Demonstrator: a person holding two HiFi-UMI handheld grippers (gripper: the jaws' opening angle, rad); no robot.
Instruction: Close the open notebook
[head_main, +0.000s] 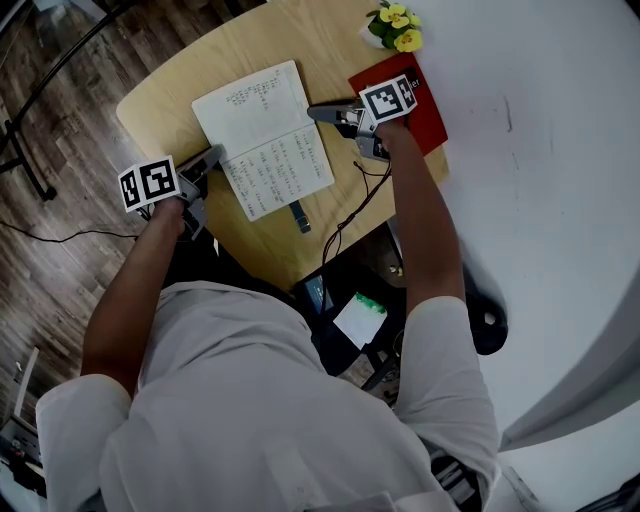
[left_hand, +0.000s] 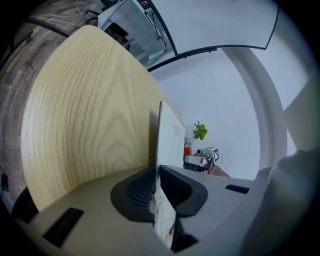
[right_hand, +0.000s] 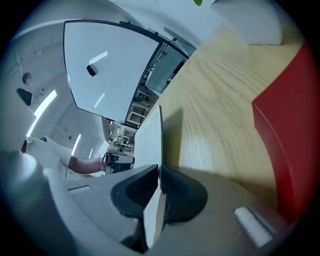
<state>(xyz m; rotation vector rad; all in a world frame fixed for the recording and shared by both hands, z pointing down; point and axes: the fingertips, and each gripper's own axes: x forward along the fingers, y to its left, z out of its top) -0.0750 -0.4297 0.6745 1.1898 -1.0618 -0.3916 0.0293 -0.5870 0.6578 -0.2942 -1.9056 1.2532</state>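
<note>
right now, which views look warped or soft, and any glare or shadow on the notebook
Head view: even light, sharp, no glare on the notebook. Left gripper view: heavy fisheye curves the table, and the corners go black. Right gripper view: same warp; the notebook throws a shadow on the table beside it.

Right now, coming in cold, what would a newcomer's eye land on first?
The open notebook, its pages full of handwriting, lies in the middle of the wooden table. The left gripper is clamped on its left edge and the right gripper on its right edge. A red book lies by the right gripper, with yellow flowers at the table's far edge.
</note>
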